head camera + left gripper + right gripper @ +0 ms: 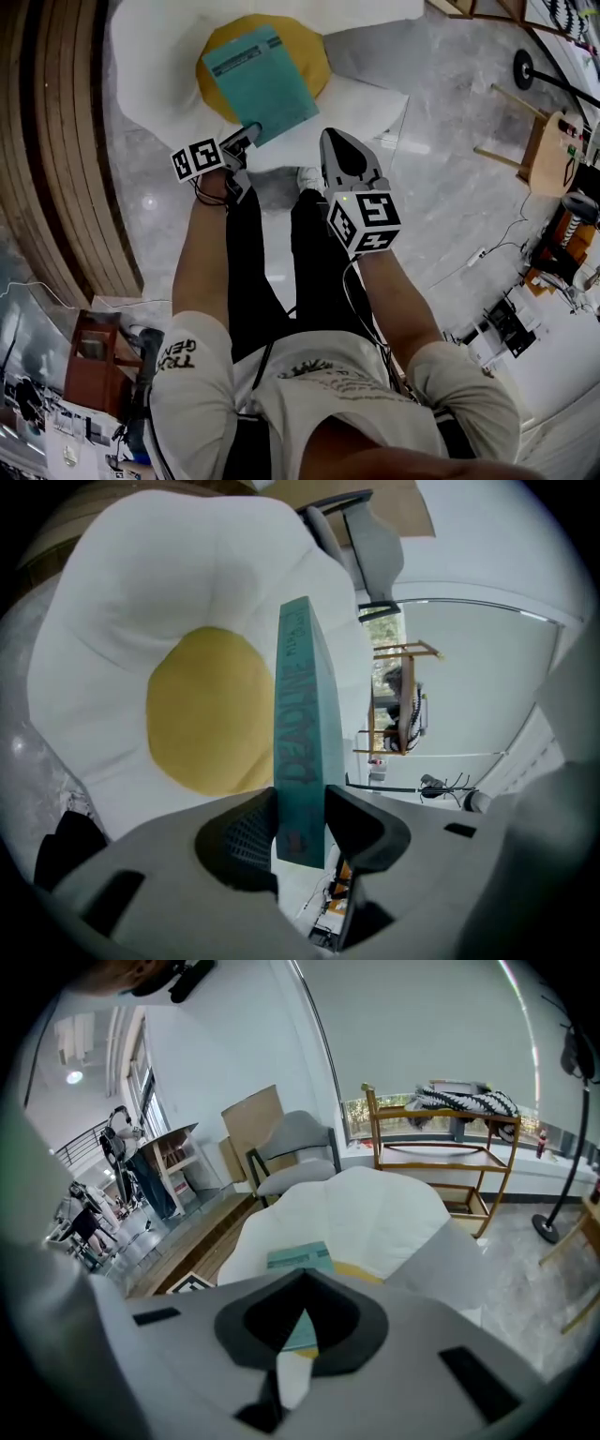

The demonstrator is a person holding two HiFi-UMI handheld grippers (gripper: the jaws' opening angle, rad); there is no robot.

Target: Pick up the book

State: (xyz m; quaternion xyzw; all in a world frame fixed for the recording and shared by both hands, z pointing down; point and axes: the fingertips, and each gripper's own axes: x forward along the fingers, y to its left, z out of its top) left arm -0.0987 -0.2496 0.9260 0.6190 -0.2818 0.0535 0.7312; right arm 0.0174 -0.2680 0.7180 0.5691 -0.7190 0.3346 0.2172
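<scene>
- Left tongs (300, 810) clamped on the teal book (302, 705) at its lower end, which sits edge-on between them.
- Right tongs (302, 1277) closed, empty (tips meeting).
- Both forearms reach up-frame.
- Book's near corner is hidden behind the left tongs, with the egg-shaped cushion (155, 66) behind, upper centre.

In the head view the left gripper (248, 136) hides the near corner of the book (258, 80), and the book covers most of the yolk (314, 56). The top edge cuts off the cushion (155, 56). In the left gripper view the book's lower end is hidden between the jaws, and its spine lettering is too warped to read. In the right gripper view the body of the right gripper (304, 1274) hides most of the book; only its far edge and a sliver show. The tiny figures (84, 1222) at far left are perhaps people.
</scene>
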